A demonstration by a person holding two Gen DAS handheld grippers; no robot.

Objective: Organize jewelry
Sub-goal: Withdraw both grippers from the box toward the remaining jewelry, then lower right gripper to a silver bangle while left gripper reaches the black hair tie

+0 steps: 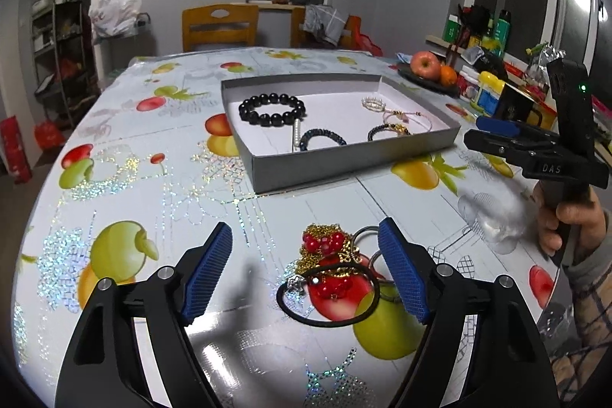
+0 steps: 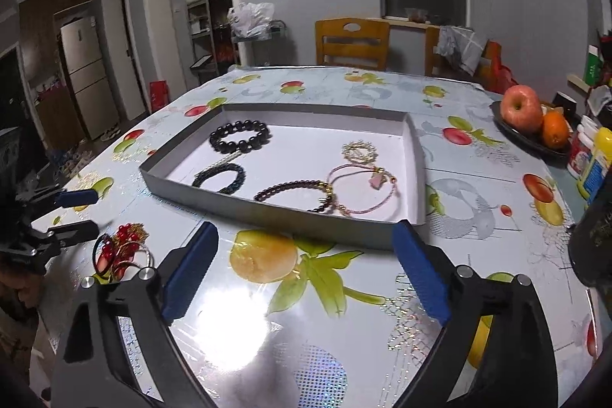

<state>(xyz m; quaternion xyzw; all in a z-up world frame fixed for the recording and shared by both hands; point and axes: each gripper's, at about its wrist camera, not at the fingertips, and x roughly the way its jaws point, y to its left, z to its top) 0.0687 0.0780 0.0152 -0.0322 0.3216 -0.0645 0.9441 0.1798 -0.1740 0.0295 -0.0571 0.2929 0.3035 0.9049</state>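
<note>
A grey shallow box (image 1: 344, 161) (image 2: 267, 213) sits mid-table and holds a black bead bracelet (image 1: 271, 109) (image 2: 240, 137), a dark blue bracelet (image 1: 322, 138) (image 2: 220, 178), a dark bracelet with gold beads (image 2: 298, 195), a pink cord bracelet (image 2: 363, 190) and a small pearl ring-shaped piece (image 2: 358, 151). A pile of jewelry (image 1: 331, 266) (image 2: 122, 249) lies on the table: gold chain, red beads, a black hair tie, metal rings. My left gripper (image 1: 306, 270) is open around this pile. My right gripper (image 2: 302, 270) is open and empty, in front of the box.
A fruit-print tablecloth (image 1: 153, 178) covers the table. A dark plate with an apple and an orange (image 2: 531, 125) and several bottles (image 2: 589, 155) stand at the right edge. Wooden chairs (image 1: 220, 25) stand behind the table.
</note>
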